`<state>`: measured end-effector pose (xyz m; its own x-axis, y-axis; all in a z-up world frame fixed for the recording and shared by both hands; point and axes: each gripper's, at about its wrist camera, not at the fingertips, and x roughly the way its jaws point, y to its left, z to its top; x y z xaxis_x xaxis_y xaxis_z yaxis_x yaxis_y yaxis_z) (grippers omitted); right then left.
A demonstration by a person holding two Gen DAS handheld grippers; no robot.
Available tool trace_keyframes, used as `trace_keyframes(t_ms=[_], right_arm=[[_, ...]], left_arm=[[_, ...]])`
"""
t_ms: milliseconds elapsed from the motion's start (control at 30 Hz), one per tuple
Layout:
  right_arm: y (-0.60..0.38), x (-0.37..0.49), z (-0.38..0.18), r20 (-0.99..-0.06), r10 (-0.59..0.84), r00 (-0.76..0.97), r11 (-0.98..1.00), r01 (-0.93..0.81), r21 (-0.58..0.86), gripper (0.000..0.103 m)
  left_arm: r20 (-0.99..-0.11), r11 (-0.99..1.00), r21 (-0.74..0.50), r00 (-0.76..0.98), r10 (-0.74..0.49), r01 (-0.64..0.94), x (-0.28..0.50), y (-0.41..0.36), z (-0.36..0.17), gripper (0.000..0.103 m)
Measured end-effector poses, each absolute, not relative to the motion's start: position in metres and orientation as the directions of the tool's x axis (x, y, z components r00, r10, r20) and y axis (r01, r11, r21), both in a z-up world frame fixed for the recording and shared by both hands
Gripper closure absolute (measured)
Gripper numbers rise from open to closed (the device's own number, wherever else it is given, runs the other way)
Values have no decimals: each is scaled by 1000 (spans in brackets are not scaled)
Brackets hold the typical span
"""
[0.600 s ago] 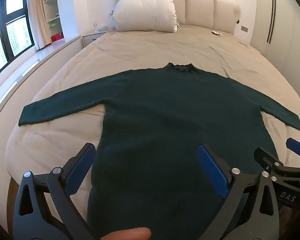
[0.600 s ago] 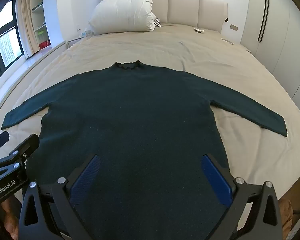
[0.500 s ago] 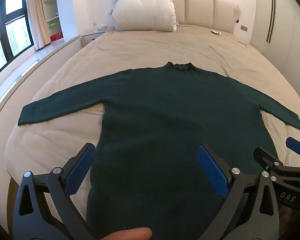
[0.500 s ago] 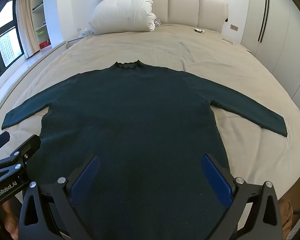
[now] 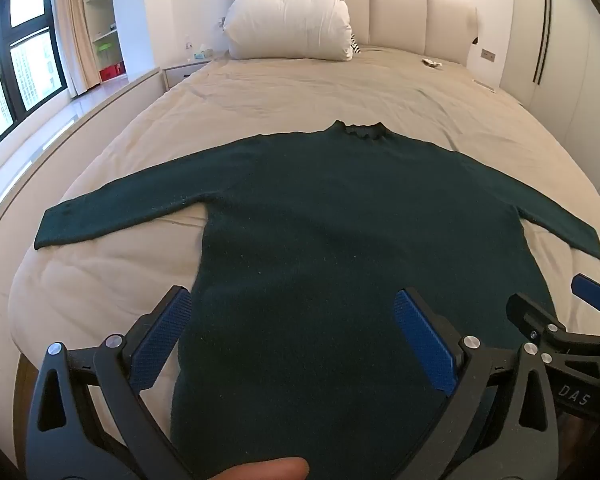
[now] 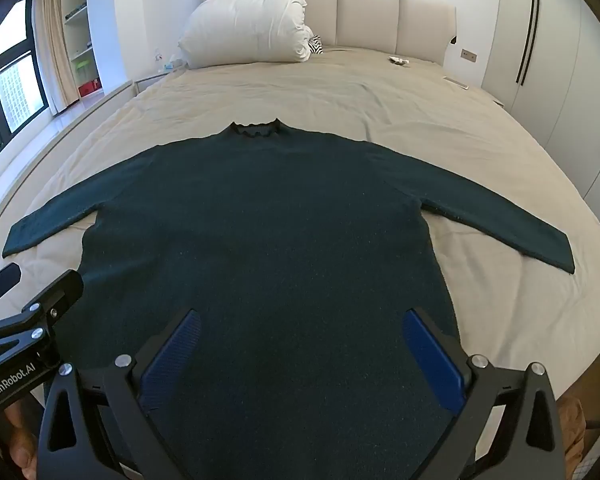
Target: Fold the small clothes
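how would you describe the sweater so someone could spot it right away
On the beige bed, below the white pillow at the headboard, the sweater lies flat with both sleeves spread wide. It is the only dark green thing there, with a ruffled collar pointing toward the pillow.

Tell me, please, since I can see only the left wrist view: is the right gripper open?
Observer: Yes. In the right wrist view, the right gripper has its jaws spread wide with nothing between them, and they frame the lower body of the sweater.
Operator: Thank you. Where does its outer finger sit relative to the sweater's side edge?
Observer: In that view, its right pad shows against the fabric just inside that edge, and bare bedding starts right beyond it.
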<state>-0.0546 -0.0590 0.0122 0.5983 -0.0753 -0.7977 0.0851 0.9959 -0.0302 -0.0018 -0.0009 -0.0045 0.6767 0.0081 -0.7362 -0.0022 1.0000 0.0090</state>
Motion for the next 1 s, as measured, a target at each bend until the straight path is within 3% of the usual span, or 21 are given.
trace_keyframes(t_ms=[1000], right_arm=[[-58, -54, 10, -800, -75, 595, 996, 83, -31, 0]], left_arm=[[-740, 1000, 6, 673, 4, 1, -1, -1, -11, 0]])
